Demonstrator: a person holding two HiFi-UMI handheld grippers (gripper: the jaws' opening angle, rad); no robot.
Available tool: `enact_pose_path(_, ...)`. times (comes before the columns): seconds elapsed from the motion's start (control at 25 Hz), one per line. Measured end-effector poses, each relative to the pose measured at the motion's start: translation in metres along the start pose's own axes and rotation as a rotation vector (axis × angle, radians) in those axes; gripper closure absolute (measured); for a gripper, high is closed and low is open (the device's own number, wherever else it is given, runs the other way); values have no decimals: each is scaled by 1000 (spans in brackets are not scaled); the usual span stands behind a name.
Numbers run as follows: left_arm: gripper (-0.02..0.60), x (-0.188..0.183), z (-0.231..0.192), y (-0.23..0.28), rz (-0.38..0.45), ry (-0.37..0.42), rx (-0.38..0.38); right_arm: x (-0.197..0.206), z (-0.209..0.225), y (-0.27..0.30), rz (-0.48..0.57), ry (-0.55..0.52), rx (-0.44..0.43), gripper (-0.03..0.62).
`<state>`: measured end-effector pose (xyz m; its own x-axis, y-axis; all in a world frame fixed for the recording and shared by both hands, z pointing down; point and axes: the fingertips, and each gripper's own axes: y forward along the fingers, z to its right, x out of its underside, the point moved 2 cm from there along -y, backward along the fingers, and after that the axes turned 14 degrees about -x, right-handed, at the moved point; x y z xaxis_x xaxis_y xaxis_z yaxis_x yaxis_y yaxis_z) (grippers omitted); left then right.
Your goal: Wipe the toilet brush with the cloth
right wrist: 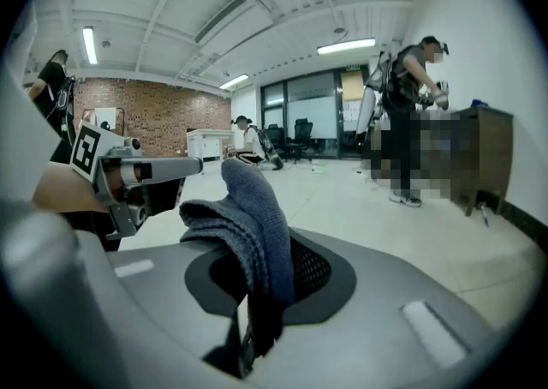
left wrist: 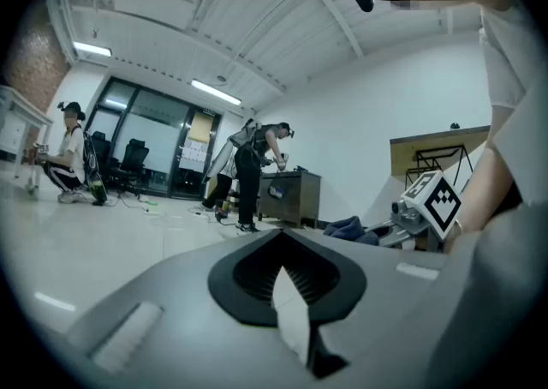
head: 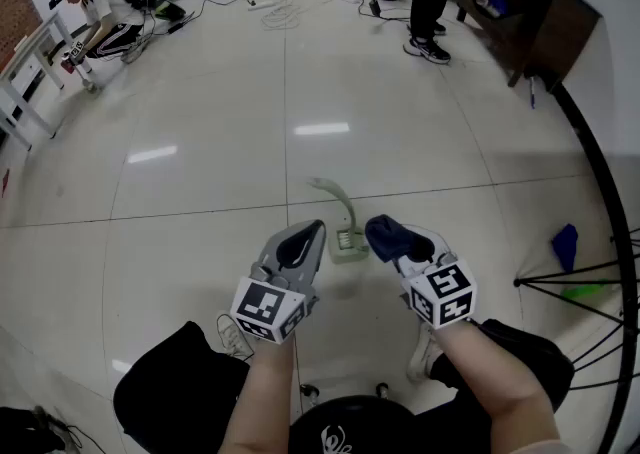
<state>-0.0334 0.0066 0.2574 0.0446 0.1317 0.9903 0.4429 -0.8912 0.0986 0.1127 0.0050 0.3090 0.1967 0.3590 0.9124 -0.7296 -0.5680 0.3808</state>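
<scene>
Right hand-held gripper (head: 402, 247) clamps a folded dark-blue cloth (head: 383, 232) just beside the pale-green toilet brush (head: 347, 240), which stands on the tiled floor (head: 200, 162) with its handle curving upward. Left hand-held gripper (head: 312, 234), jaws together and empty, hovers alongside. Wiping looks barely begun; whether the cloth touches the brush is unclear.

An office: swivel chairs (right wrist: 301, 133), glass doors (right wrist: 318, 113), cables (head: 285, 10) across the floor (head: 220, 112).

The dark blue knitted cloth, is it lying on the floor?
No, the dark blue cloth is clamped between the jaws of the right gripper.
</scene>
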Motion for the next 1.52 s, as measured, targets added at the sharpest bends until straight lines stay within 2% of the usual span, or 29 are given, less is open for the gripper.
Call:
enact_pose_path(0.24,577,91,-1,40,-142,77,111,89,-2,70,-142,95,-69,534)
enact_pose_path(0.36,575,139,-4,51,-226,35,137,141,-10,93,-212,152,-91,534)
enact_pose_path(0.44,575,171,-9,59,-279,7,147,173,-13,109,-261,152,-114,534)
enact_pose_path(0.52,575,200,-13,69,-324,4,161,201,-12,126,-289,175,-136,534)
enact_pose_path(0.64,575,230,-17,83,-368,7,187,231,-10,150,-277,308,-165,534)
enact_pose_path(0.8,575,252,-15,99,-404,10,226,242,-10,176,-232,423,-210,533)
enact_pose_path(1.0,575,268,-18,105,-434,-12,219,246,4,190,-195,503,-225,533)
enact_pose_path(1.2,575,268,-19,105,-435,-22,222,255,16,184,-215,520,-229,528)
enact_pose_path(1.36,575,269,-18,102,-447,19,236,267,35,172,-250,521,-194,523)
enact_pose_path(1.52,575,269,-18,103,-445,1,235,279,55,162,-288,524,-165,523)
